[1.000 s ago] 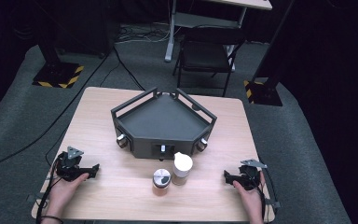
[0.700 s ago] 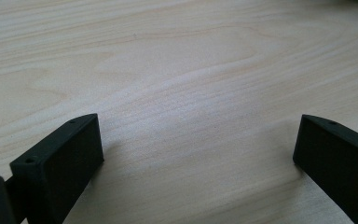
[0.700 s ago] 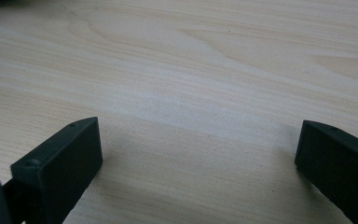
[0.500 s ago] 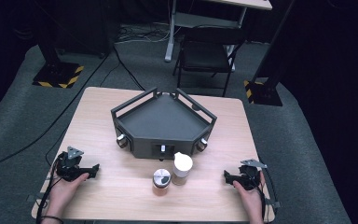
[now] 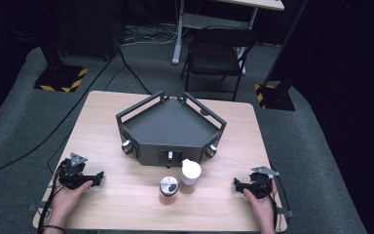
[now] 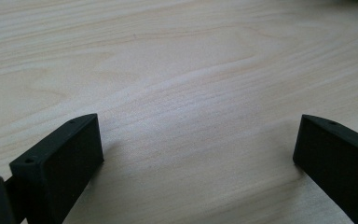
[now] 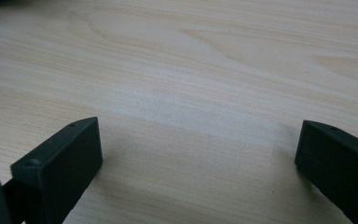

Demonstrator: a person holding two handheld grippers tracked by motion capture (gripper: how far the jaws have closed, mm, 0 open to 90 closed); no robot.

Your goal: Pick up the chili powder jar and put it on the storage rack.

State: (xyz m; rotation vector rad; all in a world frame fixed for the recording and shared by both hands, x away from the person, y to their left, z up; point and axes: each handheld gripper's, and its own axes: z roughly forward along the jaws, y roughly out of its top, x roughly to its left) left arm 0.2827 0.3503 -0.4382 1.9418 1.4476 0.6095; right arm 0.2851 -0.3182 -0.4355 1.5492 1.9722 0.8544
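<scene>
Your left gripper (image 5: pixel 99 179) and right gripper (image 5: pixel 236 185) rest on the wooden table (image 5: pixel 126 204), jaws spread wide and empty, unmoved since a second ago. Between them stand two jars (image 5: pixel 168 189) before the dark tray (image 5: pixel 168 126).

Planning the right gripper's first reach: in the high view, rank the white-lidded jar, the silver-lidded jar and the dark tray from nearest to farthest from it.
From the right gripper:
1. White-lidded jar, toward the table's middle.
2. Silver-lidded jar, just beyond, on its far side.
3. Dark tray, behind both jars at mid-table.
</scene>
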